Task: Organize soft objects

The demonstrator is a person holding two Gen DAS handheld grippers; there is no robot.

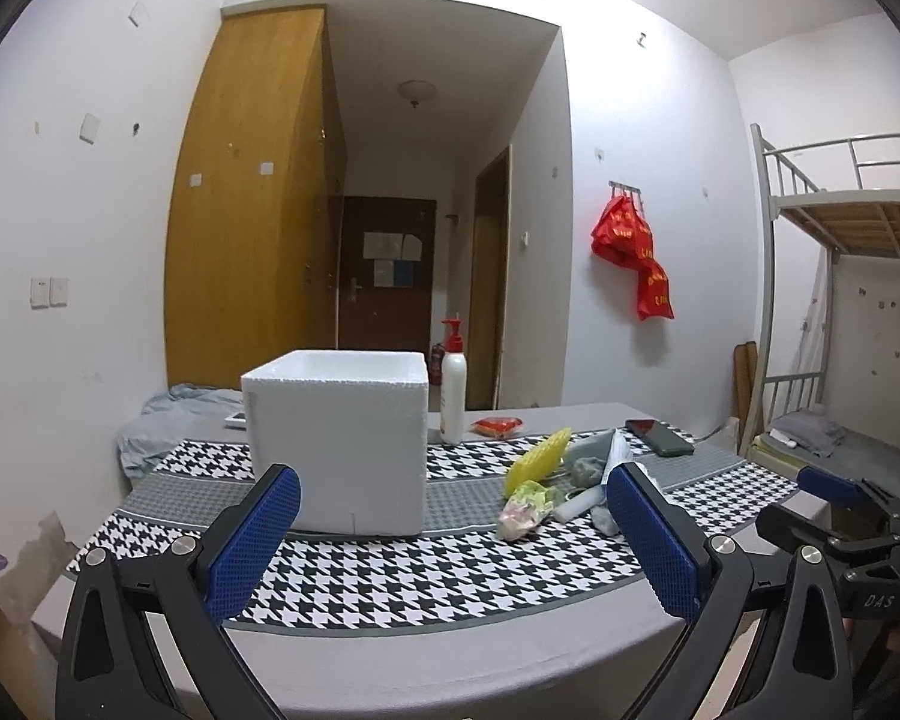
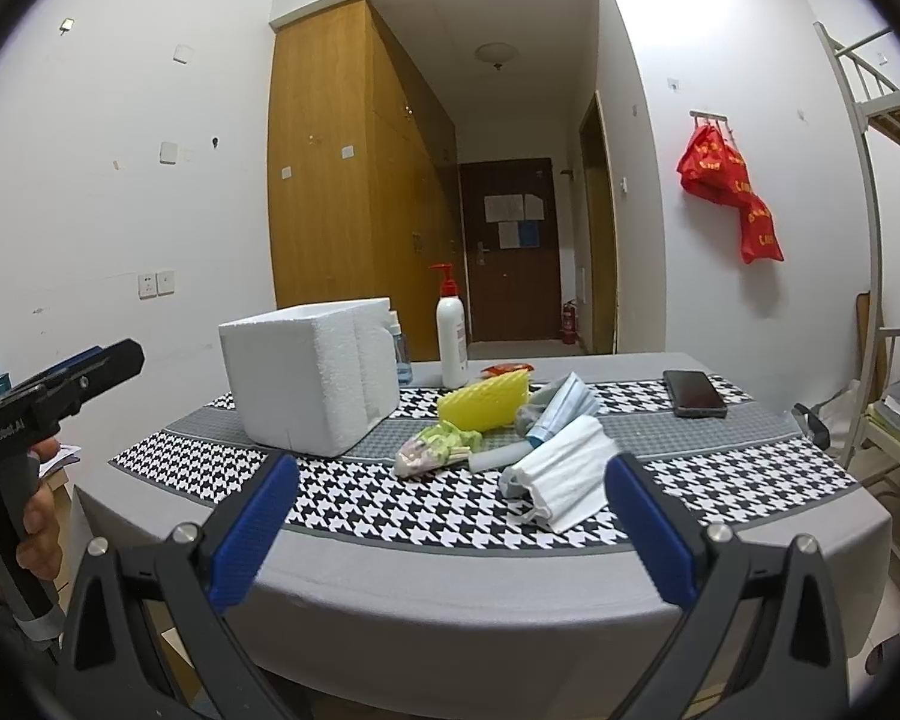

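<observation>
The left gripper (image 1: pixel 450 531) has its blue pads spread wide and holds nothing. The right gripper (image 2: pixel 447 519) is spread wide too, with nothing between its pads. Both hang in the air at the near edge of the table (image 2: pixel 450 594).

The soft things sit in a small pile on the black-and-white runner (image 2: pixel 390 504). From the right wrist view the pile is at about 12 o'clock, just past the open pads. There is a stack of white masks (image 2: pixel 561 474) closest, a blue mask (image 2: pixel 564 405) behind it, a green and pink cloth (image 2: pixel 435 450) to its left, and a yellow basket (image 2: pixel 483 399) lying on its side at the back. The white foam box (image 2: pixel 309 372) stands at 11 o'clock, just beside the pile.

From the left wrist view the foam box (image 1: pixel 336 441) is straight ahead at 12 o'clock and the pile is off at 1 o'clock. The white masks are mostly hidden behind the right pad there.

Only the right wrist view shows a hand (image 2: pixel 36 510) holding the left gripper, at 9 o'clock. Only the left wrist view shows a crumpled grey cloth (image 1: pixel 168 420) at the table's far left.

A white pump bottle (image 2: pixel 452 333) and a dark phone (image 2: pixel 693 393) are further back.
</observation>
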